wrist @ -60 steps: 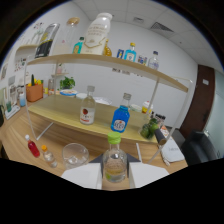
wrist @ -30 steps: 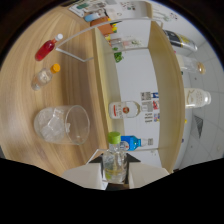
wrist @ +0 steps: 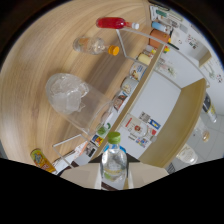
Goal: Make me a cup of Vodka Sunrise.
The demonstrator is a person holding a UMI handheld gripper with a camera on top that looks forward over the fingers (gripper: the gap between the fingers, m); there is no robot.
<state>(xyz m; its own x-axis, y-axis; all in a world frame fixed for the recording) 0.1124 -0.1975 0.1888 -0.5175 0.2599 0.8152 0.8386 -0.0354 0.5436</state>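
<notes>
In the gripper view, tipped far over, the gripper (wrist: 114, 181) pinches a clear bottle with a green cap (wrist: 114, 159) between its two fingers, just past a plastic cup full of ice (wrist: 74, 100) on the wooden table (wrist: 35, 65)

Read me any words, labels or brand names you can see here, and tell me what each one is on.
None can be read.
Green-capped bottle held in the gripper: label blurred.
Red bottle: no legible text.
Orange-capped bottle: no legible text.
Shelf bottles: labels blurred.
</notes>
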